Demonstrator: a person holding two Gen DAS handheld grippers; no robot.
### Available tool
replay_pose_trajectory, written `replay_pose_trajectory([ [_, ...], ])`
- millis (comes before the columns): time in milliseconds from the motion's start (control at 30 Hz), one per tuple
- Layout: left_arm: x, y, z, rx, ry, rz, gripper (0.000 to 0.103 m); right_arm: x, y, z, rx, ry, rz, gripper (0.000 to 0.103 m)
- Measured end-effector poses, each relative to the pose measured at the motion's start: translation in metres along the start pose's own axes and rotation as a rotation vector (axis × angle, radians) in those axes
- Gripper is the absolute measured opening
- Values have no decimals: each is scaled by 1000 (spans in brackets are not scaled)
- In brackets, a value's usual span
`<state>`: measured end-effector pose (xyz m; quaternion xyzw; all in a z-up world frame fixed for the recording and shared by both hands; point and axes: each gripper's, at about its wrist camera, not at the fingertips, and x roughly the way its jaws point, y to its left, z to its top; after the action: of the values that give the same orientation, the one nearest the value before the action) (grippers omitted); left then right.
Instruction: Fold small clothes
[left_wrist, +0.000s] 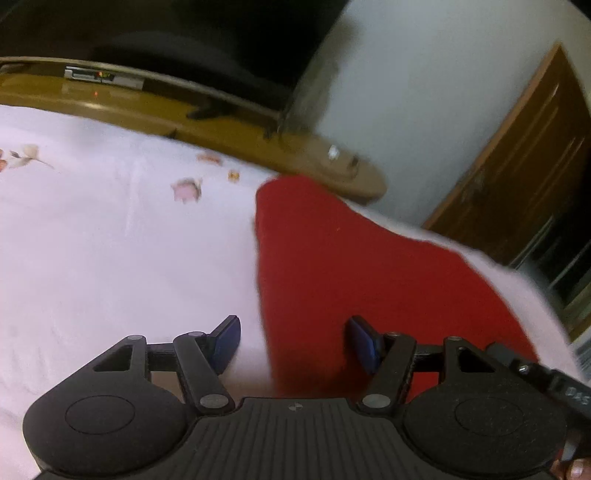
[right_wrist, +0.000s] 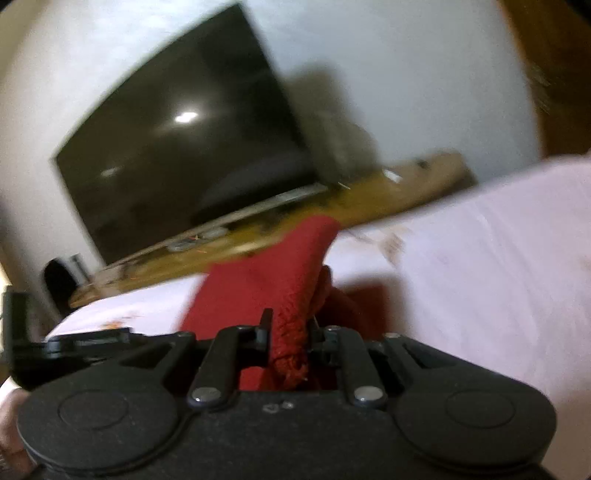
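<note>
Bed (left_wrist: 92, 240) with a white flowered sheet carries everything. Beyond its far edge: a dark TV (right_wrist: 177, 147) on a long wooden shelf (left_wrist: 155, 107), with a white wall behind and a brown door (left_wrist: 524, 177) at right.

Red cloth (left_wrist: 351, 266) lies spread on the bed toward the right edge, its far corner reaching close to the far edge of the bed. In the right wrist view one part of it is lifted off the sheet, bunched and standing up from the grip.

Left gripper (left_wrist: 291, 343): fingers (left_wrist: 227, 341) apart, nothing between them, poised above the near left edge of the cloth. Whether they touch the fabric I cannot tell.

Right gripper (right_wrist: 288, 332): fingers clamped on a gathered wad of the red cloth (right_wrist: 273, 280), frayed hem poking out behind the pinch.

Risks, as a judgement:
- The right grip holds a bunch, not a clean single edge, so the fold may come out lumpy or skewed.
- The knit looks limp and may sag or slip from the pinch on a fast lift.
- With the left side not pinned, the whole cloth could drag across the sheet instead of folding.
- The cloth sits near the right edge of the bed and a pull that way could take it over.
</note>
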<state>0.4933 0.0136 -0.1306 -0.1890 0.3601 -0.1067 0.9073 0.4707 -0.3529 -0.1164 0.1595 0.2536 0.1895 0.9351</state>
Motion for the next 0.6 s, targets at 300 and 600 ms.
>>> replay_pose_trajectory([
  [300,-1,-6,0,21,3,22,75,15,-33,-16,152,78,1,16],
  [600,-2,0,14,28,46,-8,74,33,-78,22,278,71,239,59],
])
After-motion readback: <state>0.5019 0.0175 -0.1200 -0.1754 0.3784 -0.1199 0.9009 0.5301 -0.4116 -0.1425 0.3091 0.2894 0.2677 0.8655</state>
